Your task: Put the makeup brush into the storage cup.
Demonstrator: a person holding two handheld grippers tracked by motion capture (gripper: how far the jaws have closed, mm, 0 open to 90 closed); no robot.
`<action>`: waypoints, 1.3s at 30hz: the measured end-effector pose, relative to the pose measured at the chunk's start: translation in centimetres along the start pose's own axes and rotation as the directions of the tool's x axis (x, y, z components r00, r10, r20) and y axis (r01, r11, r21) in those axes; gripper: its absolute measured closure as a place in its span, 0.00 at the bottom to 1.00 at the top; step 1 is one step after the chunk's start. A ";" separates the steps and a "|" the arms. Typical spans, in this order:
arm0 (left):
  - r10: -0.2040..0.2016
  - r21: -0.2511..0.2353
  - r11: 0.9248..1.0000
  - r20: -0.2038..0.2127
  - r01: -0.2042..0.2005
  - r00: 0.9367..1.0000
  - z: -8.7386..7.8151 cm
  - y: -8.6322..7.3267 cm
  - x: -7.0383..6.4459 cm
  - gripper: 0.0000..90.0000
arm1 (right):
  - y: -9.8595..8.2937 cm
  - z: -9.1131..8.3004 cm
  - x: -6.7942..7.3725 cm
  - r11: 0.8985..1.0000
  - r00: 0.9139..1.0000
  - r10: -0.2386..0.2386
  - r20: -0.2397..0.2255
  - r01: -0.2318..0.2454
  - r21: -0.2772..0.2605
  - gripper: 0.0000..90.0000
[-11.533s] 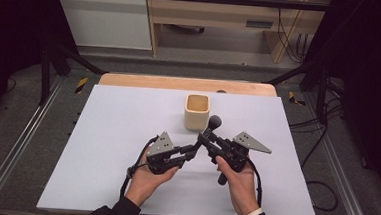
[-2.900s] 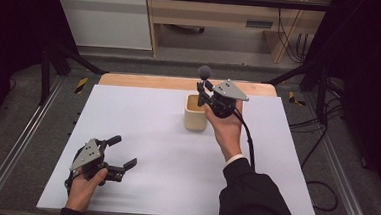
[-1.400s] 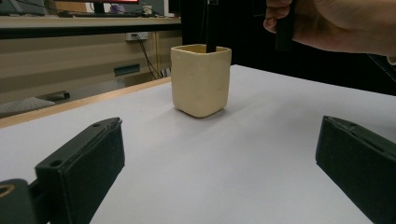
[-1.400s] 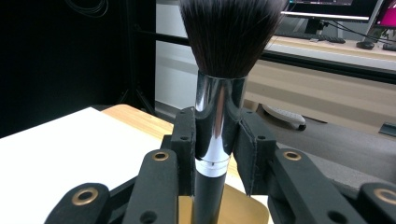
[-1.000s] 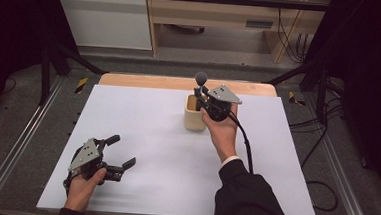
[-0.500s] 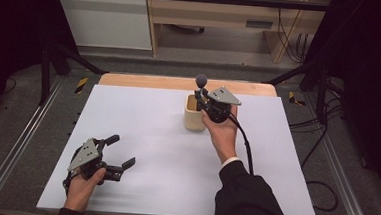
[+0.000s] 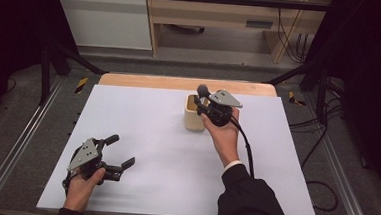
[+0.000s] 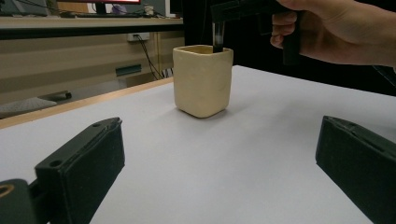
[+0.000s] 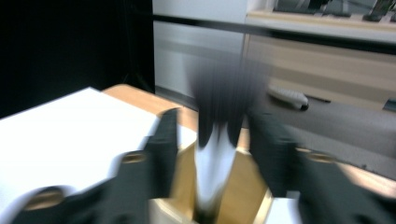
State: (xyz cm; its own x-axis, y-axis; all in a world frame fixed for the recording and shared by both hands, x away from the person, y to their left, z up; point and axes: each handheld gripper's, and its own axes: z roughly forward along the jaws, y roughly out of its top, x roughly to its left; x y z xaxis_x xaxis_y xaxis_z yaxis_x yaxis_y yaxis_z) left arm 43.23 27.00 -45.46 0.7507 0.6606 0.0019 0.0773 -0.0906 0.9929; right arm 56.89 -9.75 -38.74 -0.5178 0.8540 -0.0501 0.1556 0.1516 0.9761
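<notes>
Utensil, black round head uppermost, stands with its lower end inside the beige cup near the far edge of the white bench, seen from the high view. The right gripper is at the cup's rim around the stem, a hand behind it. The left gripper rests well apart at the near left corner, its fingers spread and holding nothing.

From the left gripper view, the two black fingers stand wide open in the foreground. Beyond them the cup sits upright on the bench, and a thin dark stem drops past its rim from under the other hand.

The right gripper view is smeared by motion. The utensil shows as a dark head over a pale shaft running down into the cup, with a finger on either side. Whether they pinch the shaft or have just let go cannot be told through the blur.

To an onlooker the utensil looks light, stiff and top-heavy, its smooth narrow shaft apt to slip or swing. The surest hold would be on the shaft just below the head. The cup looks thick-walled and steady, though a sideways knock at the rim might tip it
</notes>
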 end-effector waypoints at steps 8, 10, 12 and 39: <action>0.004 0.004 1.000 0.000 -0.004 1.000 0.1 0.0 -0.1 0.01 | 0.9 -2.1 0.5 1.000 1.000 -0.007 0.002 0.007 -0.012 0.20; 0.006 0.007 1.000 0.001 -0.006 1.000 0.1 0.0 -0.1 0.01 | 1.1 -2.4 0.4 1.000 1.000 -0.012 0.005 0.012 -0.013 0.16; 0.007 0.009 1.000 0.001 -0.007 1.000 0.1 0.0 -0.1 0.01 | 1.2 -2.7 0.4 1.000 1.000 -0.004 0.006 0.004 -0.013 0.13; 0.011 0.018 1.000 -0.003 -0.011 1.000 0.2 0.0 -0.1 0.01 | 0.6 -4.0 0.4 1.000 1.000 0.020 0.006 -0.020 0.016 0.06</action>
State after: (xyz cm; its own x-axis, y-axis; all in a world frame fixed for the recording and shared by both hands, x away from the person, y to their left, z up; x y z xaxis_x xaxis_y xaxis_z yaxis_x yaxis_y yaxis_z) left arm 43.24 26.79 -45.53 0.7494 0.6619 0.0135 0.0805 -0.1114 0.9905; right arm 53.44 -11.26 -37.31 -0.5095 0.8599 -0.0318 0.1796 0.1425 0.9734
